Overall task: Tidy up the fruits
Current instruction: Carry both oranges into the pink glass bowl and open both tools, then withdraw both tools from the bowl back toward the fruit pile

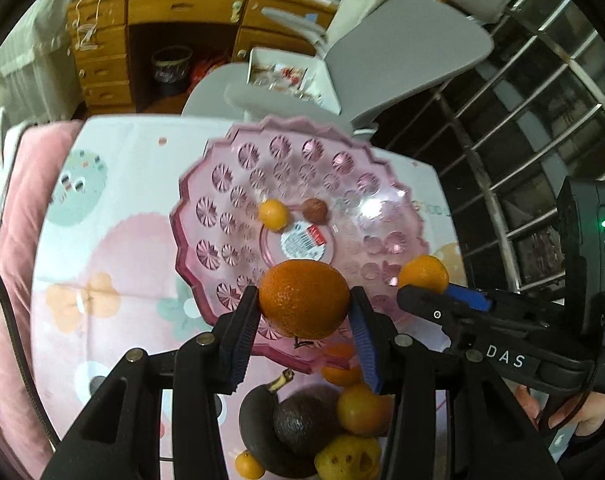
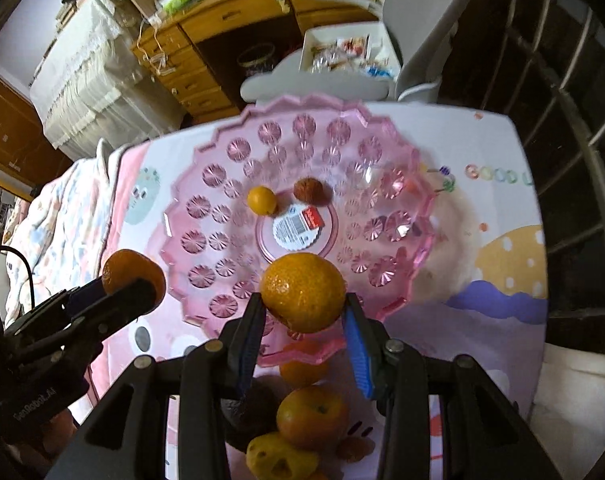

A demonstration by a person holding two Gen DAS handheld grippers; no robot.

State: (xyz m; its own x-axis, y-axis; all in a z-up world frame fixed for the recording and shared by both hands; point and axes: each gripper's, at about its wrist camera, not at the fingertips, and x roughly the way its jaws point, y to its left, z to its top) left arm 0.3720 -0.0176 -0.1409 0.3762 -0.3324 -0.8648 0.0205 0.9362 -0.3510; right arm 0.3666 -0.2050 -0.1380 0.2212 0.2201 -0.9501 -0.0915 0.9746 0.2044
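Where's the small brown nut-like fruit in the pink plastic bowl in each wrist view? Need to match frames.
Left wrist: small brown nut-like fruit sits above centre, right of the small yellow-orange fruit.
Right wrist: same brown fruit, above centre, again right of the yellow-orange one.
Shared landmark: white barcode sticker on the pink plastic bowl floor, just below both.

Black tongs [image 1: 304, 320] — blue pads, silver screws, "DAS" lettering.
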